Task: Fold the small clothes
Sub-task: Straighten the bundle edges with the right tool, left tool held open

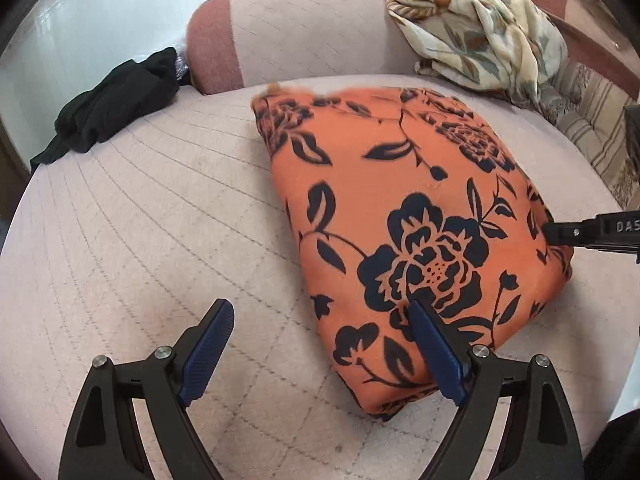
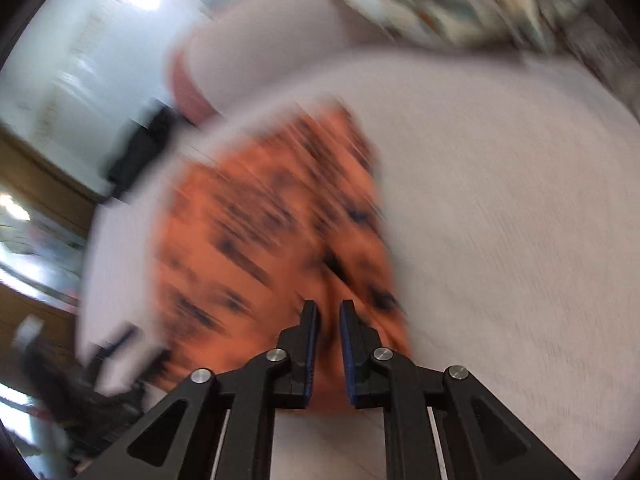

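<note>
Left wrist view: the orange black-flowered folded garment (image 1: 400, 208) lies mid-frame on the pink quilted sofa seat (image 1: 140, 240), left tongs (image 1: 320, 328) wide, right tongs (image 2: 328, 308) narrow over its edge; best press flat before releasing.

Home: quilted sofa (image 1: 160, 208), floral blanket (image 1: 480, 36)

A pale quilted sofa (image 1: 160, 184) stands against a glossy white wall (image 1: 88, 12).
</note>
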